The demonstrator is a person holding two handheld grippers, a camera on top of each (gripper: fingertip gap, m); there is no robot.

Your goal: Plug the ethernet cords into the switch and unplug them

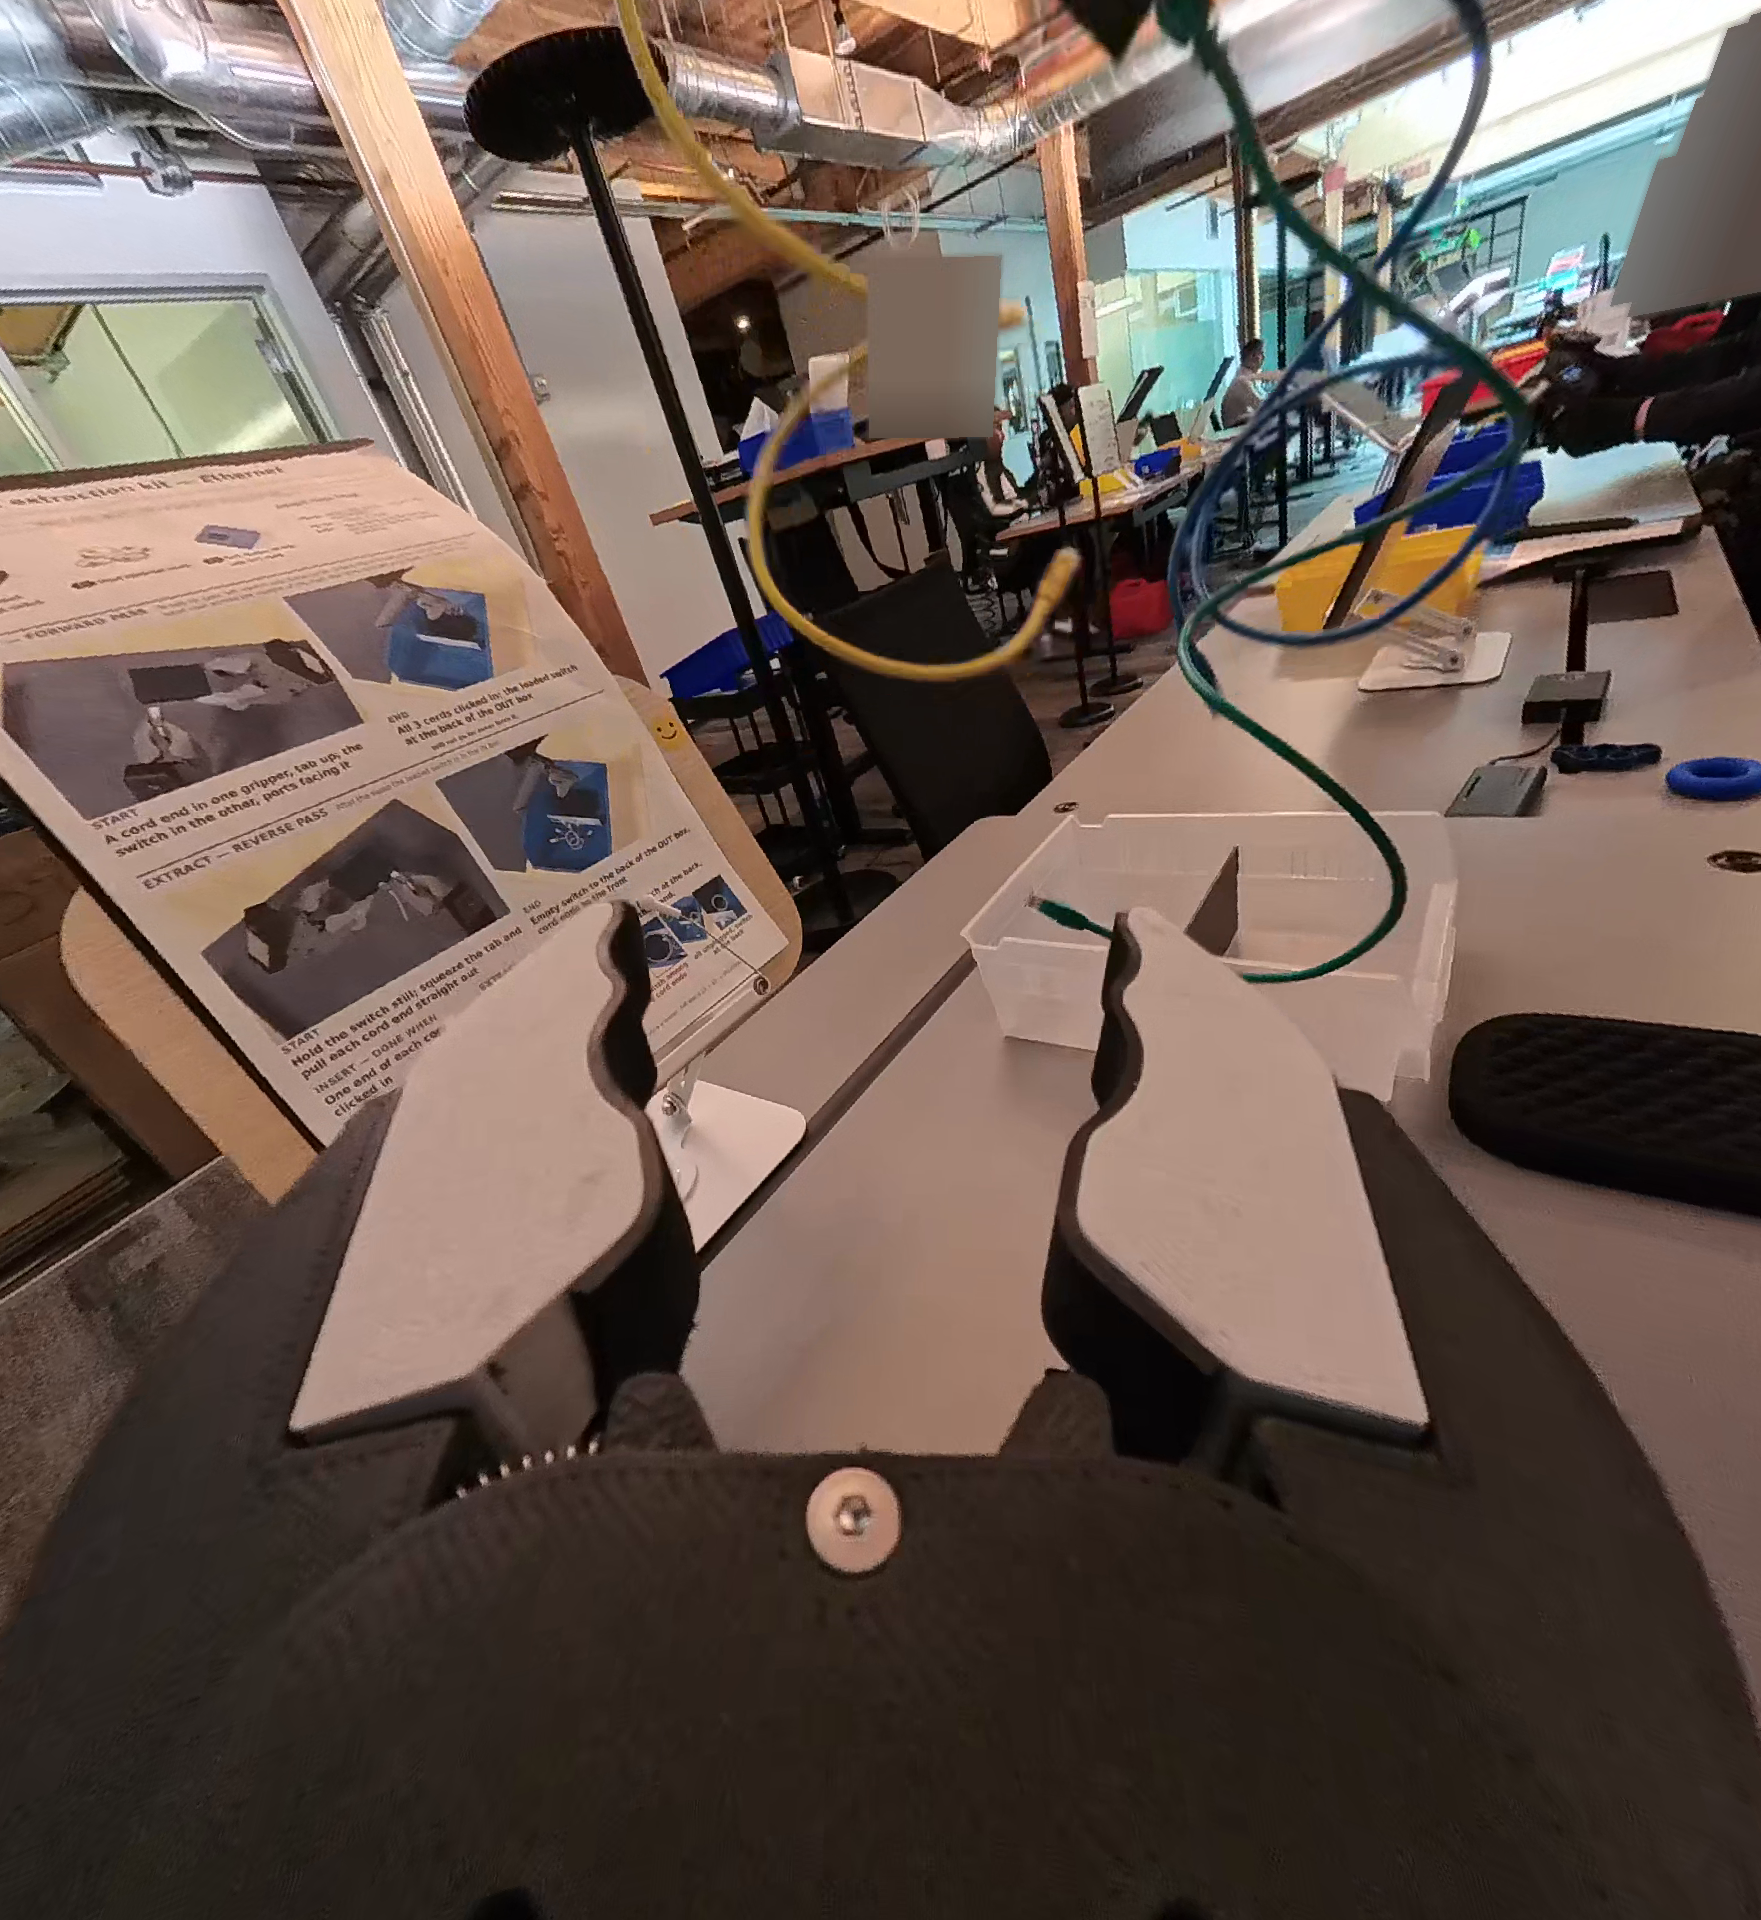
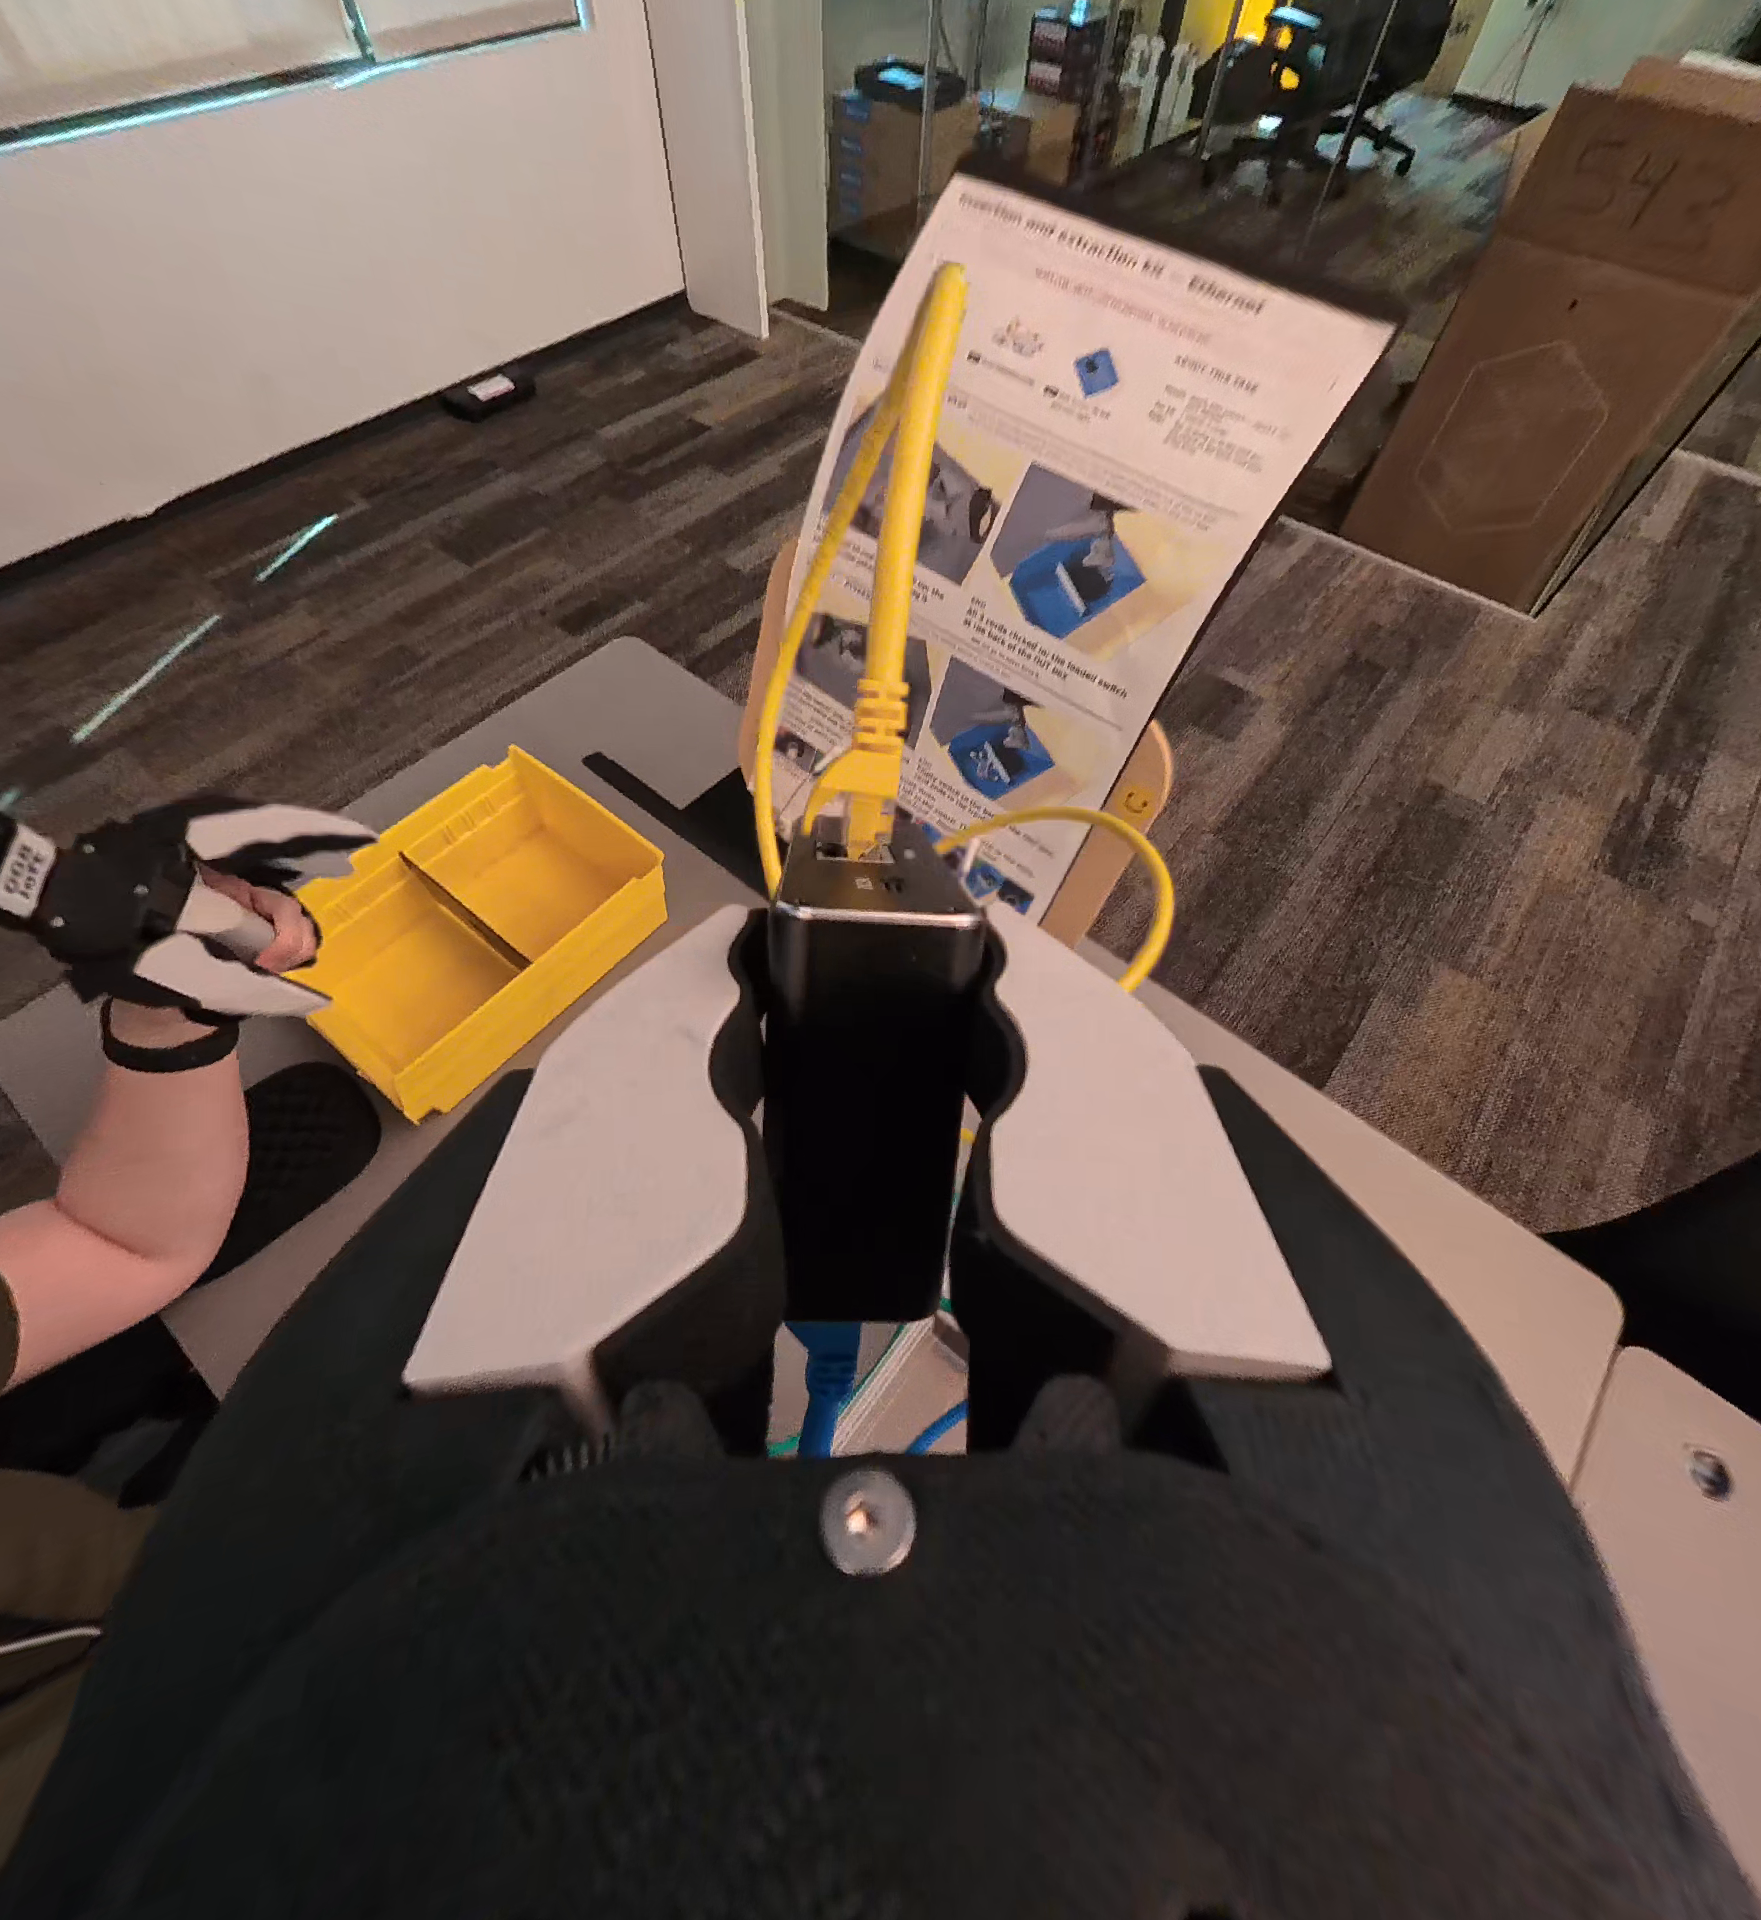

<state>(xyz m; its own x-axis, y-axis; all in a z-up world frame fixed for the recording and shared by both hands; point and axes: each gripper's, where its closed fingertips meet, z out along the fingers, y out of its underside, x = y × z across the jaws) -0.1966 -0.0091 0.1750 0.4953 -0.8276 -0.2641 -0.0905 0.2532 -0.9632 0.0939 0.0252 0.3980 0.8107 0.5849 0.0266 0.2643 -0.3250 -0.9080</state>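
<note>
The right gripper [image 2: 871,997] clamps the black switch [image 2: 860,1101] upright, a yellow cord [image 2: 902,540] plugged in its far end. The left gripper [image 1: 871,997] is wide open and empty above bare table [image 1: 855,1226], a clear bin [image 1: 1219,935] beyond holding the green cord [image 1: 1375,862].

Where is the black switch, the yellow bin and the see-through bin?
switch [image 2: 860,1091]: right wrist view, on its black top face between the fingers.
yellow bin [image 2: 543,940]: right wrist view, on its near side wall.
clear bin [image 1: 1037,961]: left wrist view, on its front wall.
</note>
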